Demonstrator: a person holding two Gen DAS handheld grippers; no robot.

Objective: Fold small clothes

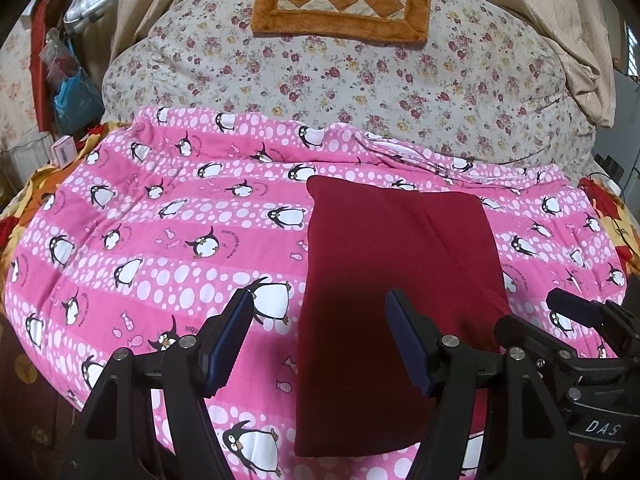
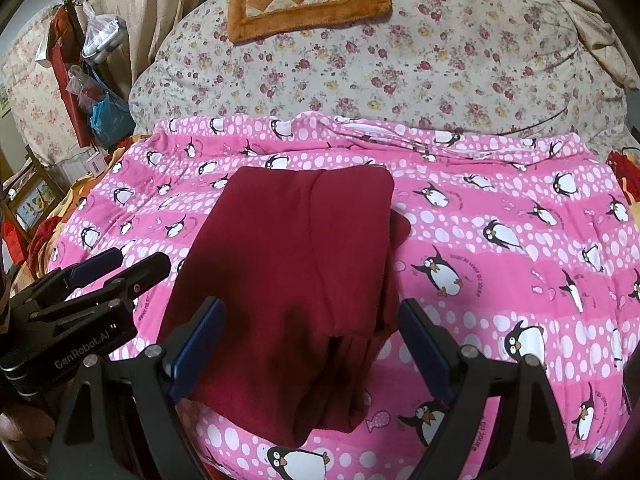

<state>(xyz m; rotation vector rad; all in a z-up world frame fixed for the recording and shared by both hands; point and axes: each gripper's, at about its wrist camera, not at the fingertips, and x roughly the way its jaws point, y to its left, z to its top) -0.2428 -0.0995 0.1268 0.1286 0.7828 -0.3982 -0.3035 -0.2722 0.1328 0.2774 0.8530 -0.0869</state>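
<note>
A dark red garment [image 1: 392, 272] [image 2: 296, 256] lies folded into a long rectangle on the pink penguin blanket [image 1: 160, 248] [image 2: 500, 248]. Its near end shows bunched layers in the right wrist view. My left gripper [image 1: 318, 302] hovers open over the garment's near left edge, with nothing between its blue pads [image 1: 232, 336]. My right gripper [image 2: 310, 306] stands open and wide above the garment's near end, holding nothing. Each gripper shows in the other's view: the right one [image 1: 536, 312] at the garment's right side, the left one [image 2: 132, 264] at its left side.
Behind the blanket lies a bulky floral quilt [image 1: 360, 76] with an orange and cream checked cushion [image 1: 340, 0] on top. Beige curtains hang behind. Plastic bags [image 1: 76, 96] and a small box [image 1: 64, 148] crowd the far left, beyond the bed's edge.
</note>
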